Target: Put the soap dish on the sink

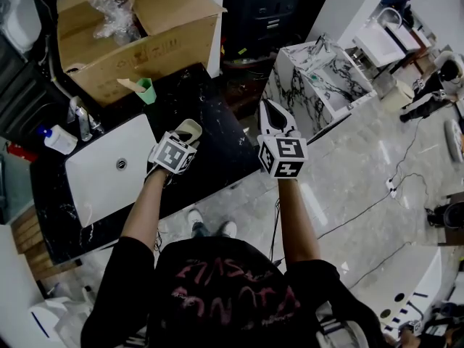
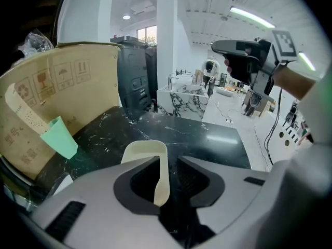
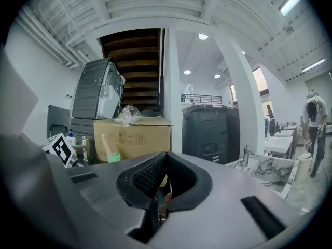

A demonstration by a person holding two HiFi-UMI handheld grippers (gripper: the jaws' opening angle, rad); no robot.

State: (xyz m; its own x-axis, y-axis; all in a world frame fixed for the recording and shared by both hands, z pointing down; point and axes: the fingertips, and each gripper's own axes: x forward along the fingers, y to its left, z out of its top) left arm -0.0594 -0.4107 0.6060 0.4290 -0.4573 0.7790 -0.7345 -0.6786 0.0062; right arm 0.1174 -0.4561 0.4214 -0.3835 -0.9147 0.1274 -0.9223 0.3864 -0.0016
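One soap dish point(image 1: 191, 126) point(image 2: 147, 151), cream, at the tip of the left claw point(image 1: 182, 140) point(image 2: 167, 160). Over the black marbled worktop point(image 1: 217, 151) point(image 2: 207, 139), just right of the one white sink point(image 1: 138, 151), outside the basin. Resting there or lifted clear: impossible to tell.

Left claw released. Jaws apart, astride the dish's right-hand wall. Left jaw against that wall, a thin dark gap on the right jaw's side.

Right claw point(image 1: 270, 107) point(image 3: 166, 153) clenched, jaws tip to tip, nothing between them. Out beyond the worktop's right edge, above pale floor, well apart from the dish.

Two claws in all, one marker cube on each, one hand behind each.

Beside the sink, on its far side from the dish: one tap point(image 1: 81, 119) and one white bottle with a blue cap point(image 1: 58, 140).

At the back of the worktop: one cardboard box point(image 1: 138, 35) point(image 2: 62, 97) point(image 3: 132, 136), open on top, one wad of clear plastic point(image 1: 112, 9) inside. Against the box's front: one green cup point(image 1: 146, 90) point(image 2: 59, 139) point(image 3: 113, 157), one pale strip point(image 1: 129, 85) point(image 2: 23, 113) leaning out of it.

To the right of the worktop: one white unit with dark veining point(image 1: 312, 78).

Down at the worktop's near edge: two white shoes point(image 1: 196, 218) on the floor.
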